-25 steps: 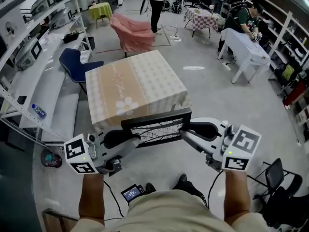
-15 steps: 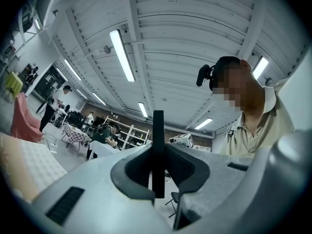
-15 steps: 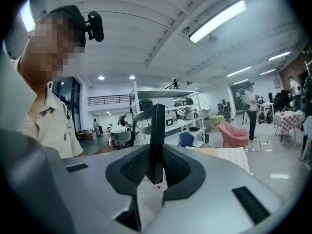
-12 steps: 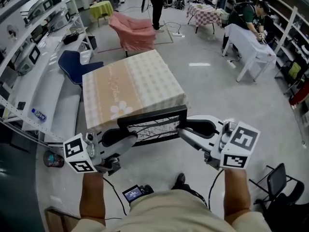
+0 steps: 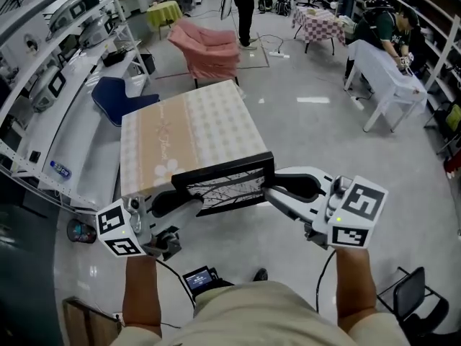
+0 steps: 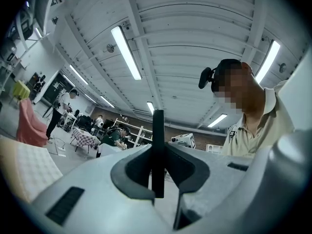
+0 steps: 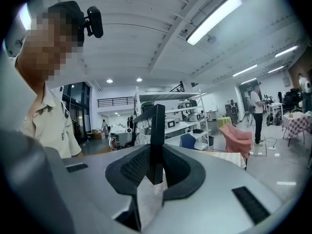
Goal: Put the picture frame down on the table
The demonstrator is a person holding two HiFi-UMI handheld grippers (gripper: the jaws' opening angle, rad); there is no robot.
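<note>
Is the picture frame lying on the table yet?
No. The picture frame hangs in the air, clamped at its ends by the left gripper and right gripper.

Picture frame (image 5: 225, 187): we hold it by the near edge of the table (image 5: 189, 128).
Left gripper (image 5: 186, 200): clamped on its left end.
Right gripper (image 5: 271, 192): clamped on its right end.

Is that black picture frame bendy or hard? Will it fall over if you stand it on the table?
Probably hard: the picture frame looks straight though the left gripper and right gripper pinch only its two side edges. It looks thin, so standing on the table it might tip over; laid flat seems safer.
</note>
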